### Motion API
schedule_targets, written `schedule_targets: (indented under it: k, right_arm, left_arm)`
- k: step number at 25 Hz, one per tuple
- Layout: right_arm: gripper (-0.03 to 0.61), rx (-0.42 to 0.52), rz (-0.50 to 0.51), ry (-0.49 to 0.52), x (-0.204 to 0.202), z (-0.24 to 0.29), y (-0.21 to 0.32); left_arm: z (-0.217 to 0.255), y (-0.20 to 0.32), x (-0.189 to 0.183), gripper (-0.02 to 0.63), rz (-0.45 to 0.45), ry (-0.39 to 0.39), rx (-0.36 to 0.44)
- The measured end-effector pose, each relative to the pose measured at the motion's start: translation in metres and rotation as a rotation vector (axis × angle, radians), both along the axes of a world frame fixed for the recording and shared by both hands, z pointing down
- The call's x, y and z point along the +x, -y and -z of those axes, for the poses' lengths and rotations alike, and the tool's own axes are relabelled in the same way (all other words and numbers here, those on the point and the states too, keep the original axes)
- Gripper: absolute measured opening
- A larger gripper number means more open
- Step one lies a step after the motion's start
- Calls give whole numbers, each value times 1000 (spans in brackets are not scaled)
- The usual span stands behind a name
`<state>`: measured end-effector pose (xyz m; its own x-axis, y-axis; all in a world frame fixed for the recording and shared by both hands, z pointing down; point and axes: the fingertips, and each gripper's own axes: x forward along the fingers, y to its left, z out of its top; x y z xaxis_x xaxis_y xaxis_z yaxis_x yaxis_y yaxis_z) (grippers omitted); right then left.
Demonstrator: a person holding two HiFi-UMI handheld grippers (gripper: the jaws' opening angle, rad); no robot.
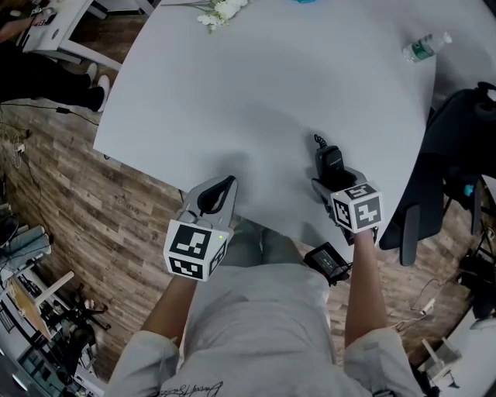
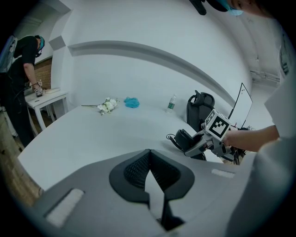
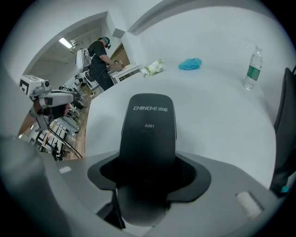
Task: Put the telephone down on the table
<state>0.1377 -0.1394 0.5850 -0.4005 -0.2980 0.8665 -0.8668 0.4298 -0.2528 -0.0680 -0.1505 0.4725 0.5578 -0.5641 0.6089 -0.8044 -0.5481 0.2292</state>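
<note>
The right claw (image 1: 333, 183) pinches a black telephone handset (image 1: 328, 158) by its lower end. In the right gripper view the pads of this claw (image 3: 148, 183) press on both sides of the handset (image 3: 148, 134), which points straight ahead toward 12 o'clock with white lettering on its face. A coiled cord (image 1: 318, 141) hangs from its far end. The handset is over the counter (image 1: 256, 93) near the edge at 5 o'clock; I cannot tell whether it touches the surface.

The left claw (image 1: 220, 194) is at 7 o'clock, at the counter's near edge, well apart from the handset. In its own view the left claw (image 2: 149, 172) has its tips pressed together with nothing between them, and the right claw (image 2: 196, 144) with the handset (image 2: 183, 139) shows at 3 o'clock.

At the far side lie white flowers (image 1: 222, 11) at 12 o'clock and a water bottle (image 1: 425, 46) at 2 o'clock. A blue cloth (image 3: 190, 63) is between them. A black chair (image 1: 453, 147) stands beside the counter at 3 o'clock. A person (image 2: 22, 69) bends over a small white table (image 2: 46, 97) in the background.
</note>
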Motion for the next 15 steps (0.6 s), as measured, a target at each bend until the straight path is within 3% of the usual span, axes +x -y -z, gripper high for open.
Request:
schedule_targets:
  k: [15]
  right_arm:
    - [285, -7, 49, -47, -15, -19, 3]
  left_arm:
    - [-10, 0, 0, 17, 4, 0, -23]
